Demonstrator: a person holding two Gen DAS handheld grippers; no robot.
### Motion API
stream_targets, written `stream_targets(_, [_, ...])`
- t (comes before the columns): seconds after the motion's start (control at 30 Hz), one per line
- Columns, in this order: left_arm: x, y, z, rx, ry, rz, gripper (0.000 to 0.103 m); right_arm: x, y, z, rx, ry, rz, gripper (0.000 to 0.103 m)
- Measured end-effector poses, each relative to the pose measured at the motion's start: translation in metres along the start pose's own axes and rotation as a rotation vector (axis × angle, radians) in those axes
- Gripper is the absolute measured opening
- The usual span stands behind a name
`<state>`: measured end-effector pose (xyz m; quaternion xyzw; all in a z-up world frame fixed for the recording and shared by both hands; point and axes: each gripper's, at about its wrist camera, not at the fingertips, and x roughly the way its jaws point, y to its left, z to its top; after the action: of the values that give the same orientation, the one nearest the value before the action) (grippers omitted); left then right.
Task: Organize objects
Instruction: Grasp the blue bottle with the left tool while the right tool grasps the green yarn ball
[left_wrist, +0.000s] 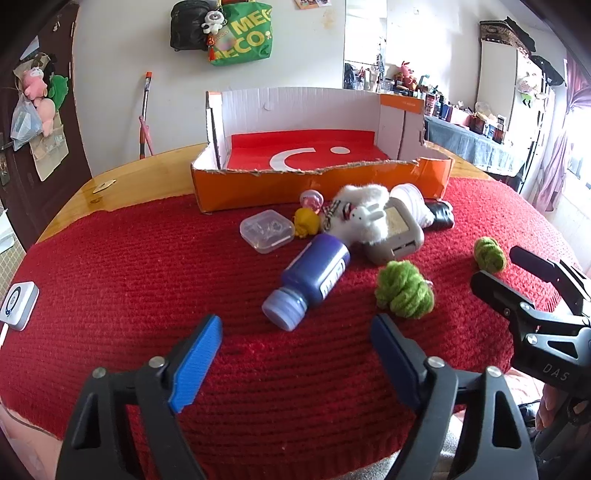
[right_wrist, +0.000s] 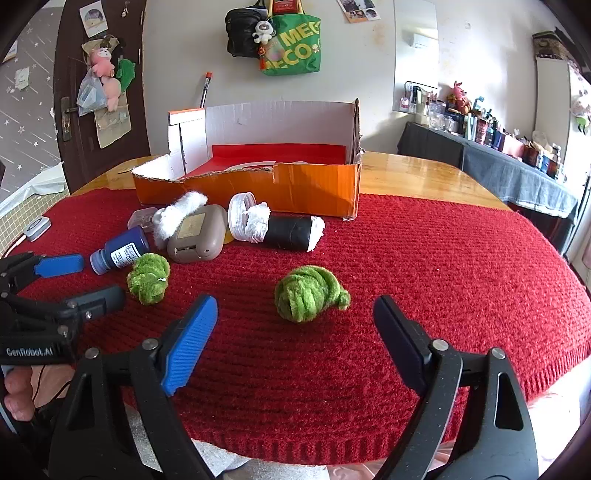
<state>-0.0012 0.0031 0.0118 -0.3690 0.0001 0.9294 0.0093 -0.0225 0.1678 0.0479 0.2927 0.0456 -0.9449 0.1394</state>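
My left gripper (left_wrist: 295, 350) is open over the red knitted cloth, with a blue bottle (left_wrist: 310, 280) lying on its side just ahead. Beside the bottle sits a green yarn ball (left_wrist: 404, 290). My right gripper (right_wrist: 293, 314) is also open, and a second green yarn ball (right_wrist: 310, 295) lies untouched just ahead of its fingertips. Further back lies a pile: a clear plastic case (left_wrist: 266, 230), a yellow toy (left_wrist: 306, 221), a white plush (left_wrist: 364, 212), a grey case (right_wrist: 197, 238) and a black roll (right_wrist: 291, 232). Behind them stands an open orange cardboard box (left_wrist: 321, 177).
A wooden table (right_wrist: 424, 173) carries the red cloth (left_wrist: 147, 266). A small white device (left_wrist: 18, 306) lies at the cloth's left edge. The right gripper (left_wrist: 494, 266) shows at the right of the left wrist view. A cluttered side table (right_wrist: 517, 166) stands at the far right.
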Motion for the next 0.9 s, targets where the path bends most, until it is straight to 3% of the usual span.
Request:
stream_targets(0.4, [0.007,-0.003,0.014,0.02,-0.011,0.001,0.07,0.007,-0.003,0.007,-0.015,0.011,0.016,0.059])
stream_targets(0.57, [0.013,-0.004,0.019,0.021,-0.001,-0.011,0.065,0.011,-0.009,0.01,-0.003,0.019,0.011,0.044])
stream_targets(0.7, [0.016,-0.002,0.019,0.022,0.008,-0.021,0.054,0.016,-0.012,0.012,-0.005,0.034,0.013,0.039])
stream_targets(0.83, [0.016,-0.003,0.019,0.031,0.005,-0.028,0.034,0.017,-0.008,0.013,-0.033,0.037,0.0,0.036])
stream_targets(0.9, [0.016,-0.003,0.019,0.035,0.005,-0.03,0.031,0.015,-0.009,0.013,-0.031,0.027,0.009,0.035])
